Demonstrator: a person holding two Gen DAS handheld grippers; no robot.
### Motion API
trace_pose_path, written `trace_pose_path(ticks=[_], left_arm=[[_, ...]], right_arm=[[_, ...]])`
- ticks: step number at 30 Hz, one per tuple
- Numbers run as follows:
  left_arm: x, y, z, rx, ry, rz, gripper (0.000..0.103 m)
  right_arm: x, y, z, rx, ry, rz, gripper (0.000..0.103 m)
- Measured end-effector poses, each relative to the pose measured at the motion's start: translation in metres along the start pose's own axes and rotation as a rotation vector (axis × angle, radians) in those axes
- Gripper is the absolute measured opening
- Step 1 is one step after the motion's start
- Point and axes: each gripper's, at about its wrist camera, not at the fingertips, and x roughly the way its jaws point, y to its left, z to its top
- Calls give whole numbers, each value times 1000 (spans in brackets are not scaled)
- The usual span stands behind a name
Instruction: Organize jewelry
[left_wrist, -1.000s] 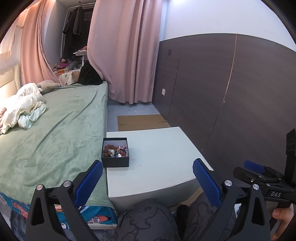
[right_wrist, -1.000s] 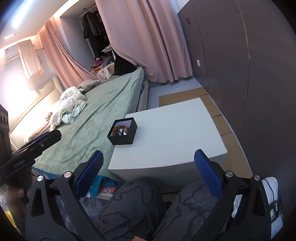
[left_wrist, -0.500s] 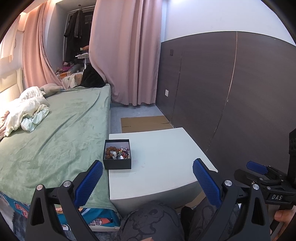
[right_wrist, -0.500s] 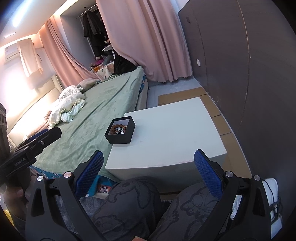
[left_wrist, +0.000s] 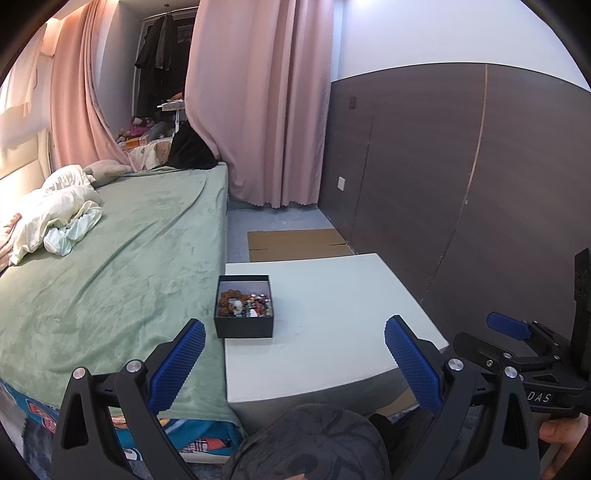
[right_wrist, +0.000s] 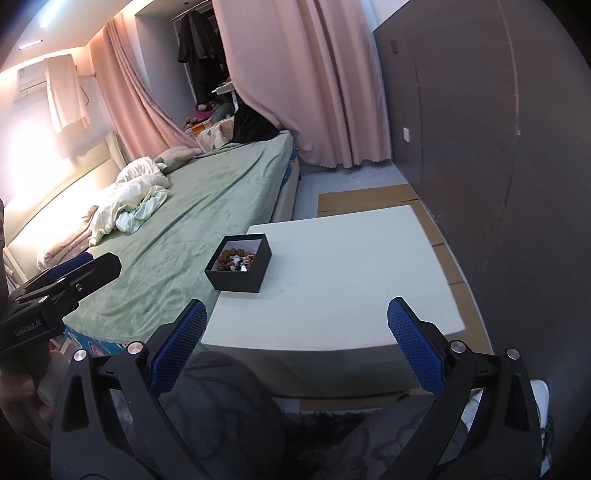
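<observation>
bedroom, white table (left_wrist: 332, 295) beside bed (left_wrist: 129, 258): black jewelry box (left_wrist: 244, 306) sits at table's bed-side edge. left gripper (left_wrist: 293, 354) and right gripper (right_wrist: 295, 332) gape wide, holding nothing. risk: a nudge tips box onto bedding

Box at the table's near-left corner, bed to the left, wall to the right.

The box (left_wrist: 244, 312) sits on the table (left_wrist: 332, 332) at its left edge, towards the near end, with the jewelry (left_wrist: 245, 304) heaped inside it. The bed (left_wrist: 110, 266) runs along the table's left side and on into the far distance, bedding (left_wrist: 55, 218) bunched on its far-left part. Flat cardboard (left_wrist: 295, 243) lies on the floor just behind the table's far edge; curtains (left_wrist: 258, 103) hang further back. The panelled wall (left_wrist: 461, 177) lines the right. The left gripper (left_wrist: 295, 354) is held before the table's near edge, the right gripper (right_wrist: 295, 343) to its right, both spread wide and well apart from the box.
</observation>
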Motion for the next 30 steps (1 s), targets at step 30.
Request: trace_pose_path(ticks=[30], left_arm=[[120,124,-12,-81,177,207,95]], right_arm=[[231,87,54,-156,243,170,98]])
